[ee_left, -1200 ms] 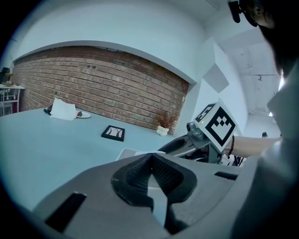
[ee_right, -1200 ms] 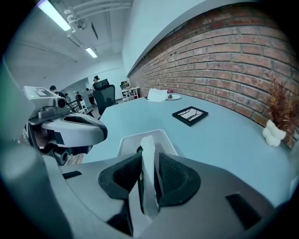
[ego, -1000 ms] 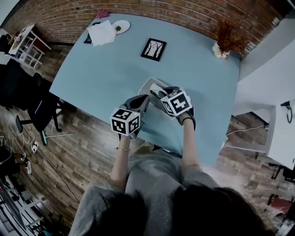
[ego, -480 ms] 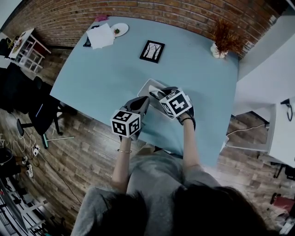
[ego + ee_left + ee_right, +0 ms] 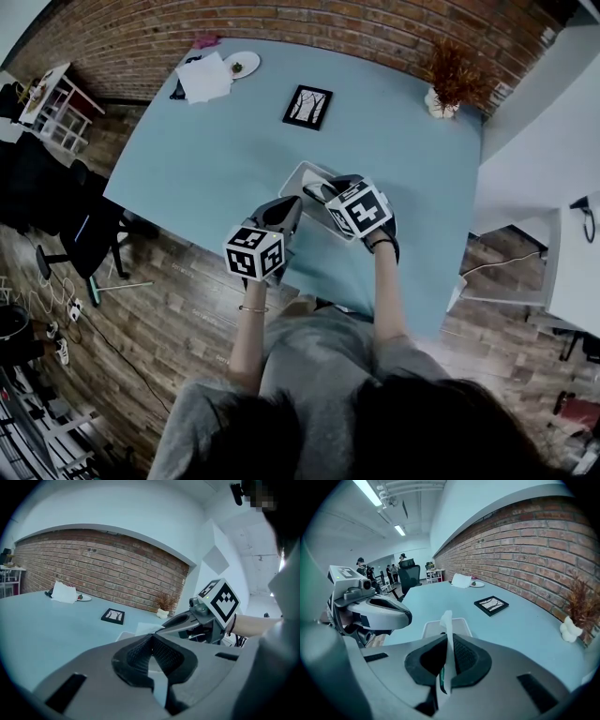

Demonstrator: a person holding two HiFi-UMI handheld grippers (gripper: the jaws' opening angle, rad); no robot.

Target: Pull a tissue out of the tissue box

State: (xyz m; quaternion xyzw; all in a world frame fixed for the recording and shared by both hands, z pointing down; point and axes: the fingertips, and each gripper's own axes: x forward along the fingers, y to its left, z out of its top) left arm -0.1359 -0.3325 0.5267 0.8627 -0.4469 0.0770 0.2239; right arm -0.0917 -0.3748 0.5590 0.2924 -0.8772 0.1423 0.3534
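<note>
Standing just beside the left edge of the tissue box (image 5: 302,175), the left claw (image 5: 284,208) is clenched on nothing, and I judge it waits there to steady the box on the blue bench (image 5: 216,131). The right claw (image 5: 447,653) is clamped on the white tissue (image 5: 448,630), a thin upright fold over the low pale box, so the grasp seems done. The next move calls for a slow pull upward, so the soft sheet does not tear and the light box stays down.
</note>
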